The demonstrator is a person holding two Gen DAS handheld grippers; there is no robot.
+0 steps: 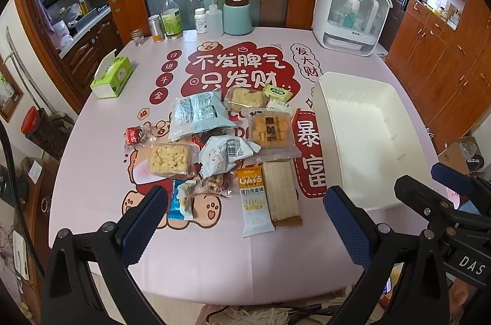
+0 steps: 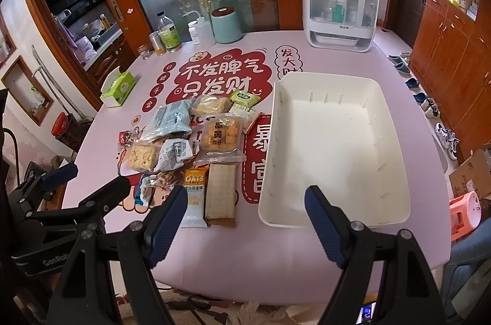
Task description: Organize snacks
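On the pink table, through the left wrist view, the left gripper (image 1: 242,219) is being held spread and empty just short of the snack pile; the oat bar (image 1: 255,199) is lying lengthwise between its fingers. Through the right wrist view, the right gripper (image 2: 245,220) is likewise being held spread, the white bin (image 2: 331,153) ahead-right, the snacks ahead-left, nearer the left hand.

Snack packets (image 2: 196,147) lie clustered on the table (image 2: 245,257), left of the bin (image 2: 334,153). Behind them stand bottles (image 2: 169,33) and a canister (image 2: 226,25); a tissue box (image 2: 119,88) sits far left.
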